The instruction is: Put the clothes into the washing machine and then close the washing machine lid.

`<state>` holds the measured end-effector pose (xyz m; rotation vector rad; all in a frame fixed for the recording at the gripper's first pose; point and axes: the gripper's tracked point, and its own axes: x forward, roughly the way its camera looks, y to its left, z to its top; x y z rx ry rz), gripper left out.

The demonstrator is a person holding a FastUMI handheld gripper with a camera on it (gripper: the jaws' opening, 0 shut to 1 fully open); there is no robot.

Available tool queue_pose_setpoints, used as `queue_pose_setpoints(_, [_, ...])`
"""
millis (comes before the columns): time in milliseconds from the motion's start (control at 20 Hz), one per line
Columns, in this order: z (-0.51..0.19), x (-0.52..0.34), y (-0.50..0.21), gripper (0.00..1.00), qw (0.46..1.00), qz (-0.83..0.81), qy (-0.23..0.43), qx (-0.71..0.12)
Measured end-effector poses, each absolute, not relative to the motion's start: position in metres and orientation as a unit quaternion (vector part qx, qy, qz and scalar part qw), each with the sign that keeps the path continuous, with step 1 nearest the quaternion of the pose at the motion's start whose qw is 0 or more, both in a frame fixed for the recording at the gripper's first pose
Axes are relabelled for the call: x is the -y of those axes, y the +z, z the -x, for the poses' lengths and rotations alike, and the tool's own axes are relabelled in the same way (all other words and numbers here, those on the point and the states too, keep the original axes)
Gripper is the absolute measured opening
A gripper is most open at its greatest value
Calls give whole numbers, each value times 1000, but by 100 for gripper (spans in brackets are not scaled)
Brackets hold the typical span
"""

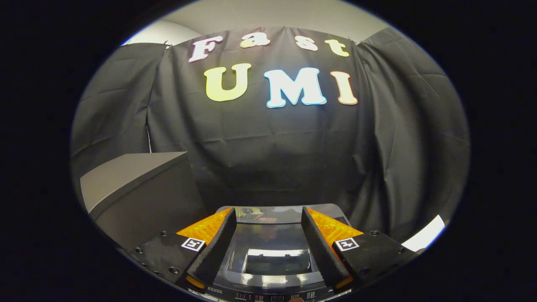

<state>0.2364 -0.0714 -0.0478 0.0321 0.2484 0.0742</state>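
The washing machine [268, 268] stands directly below and between my fingers, seen from above. Its dark glossy lid [272, 241] lies flat over the top, and light reflects off its window. A strip of control panel [268, 296] runs along the machine's near edge. My gripper [267, 212] hangs above the lid, open, with the fingers spread wide and nothing between them. The fingertips reach about as far as the lid's far edge.
A grey box-like cabinet [134, 184] stands to the left of the machine, its top higher than the lid. Black cloth hangs close behind the machine and round both sides. A bright strip [423, 239] shows low on the right.
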Motion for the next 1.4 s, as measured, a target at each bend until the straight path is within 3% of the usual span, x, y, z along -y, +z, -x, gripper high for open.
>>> queue_pose_setpoints(400, [-215,68,-51,96,992,-16,38,-121])
queue_pose_setpoints(1400, [-56,52,89,96,1000,-6,23,9])
